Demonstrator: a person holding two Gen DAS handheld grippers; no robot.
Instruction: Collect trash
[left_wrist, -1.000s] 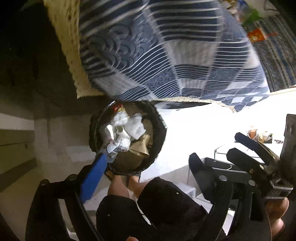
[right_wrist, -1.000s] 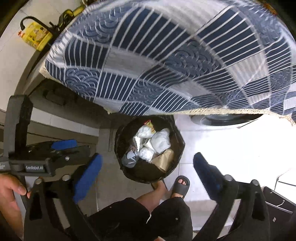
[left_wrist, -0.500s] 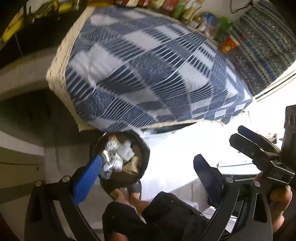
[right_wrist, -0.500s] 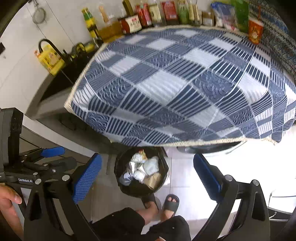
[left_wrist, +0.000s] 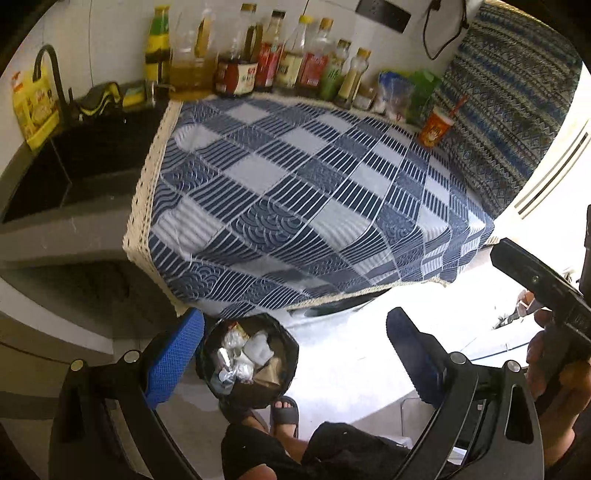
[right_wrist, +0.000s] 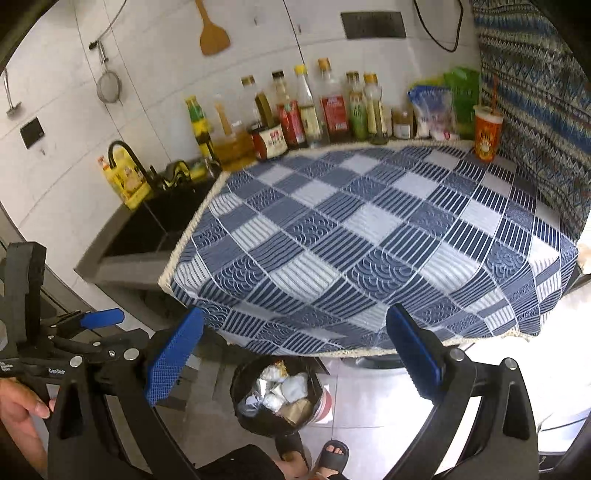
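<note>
Cloth (right_wrist: 369, 236) over surface: woven, matt, blue-white check. Bin liner (right_wrist: 255, 417): glossy black plastic. Trash (right_wrist: 280, 391): crumpled paper, shiny foil. Wall tiles (right_wrist: 147, 74): smooth.

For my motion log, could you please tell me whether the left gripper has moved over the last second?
Yes. The left gripper rose and tilted up: the black-lined trash bin now sits lower, and the blue checked tablecloth shows fully.

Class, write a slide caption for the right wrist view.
Open right gripper above a full trash bin, checked tablecloth ahead.
</note>
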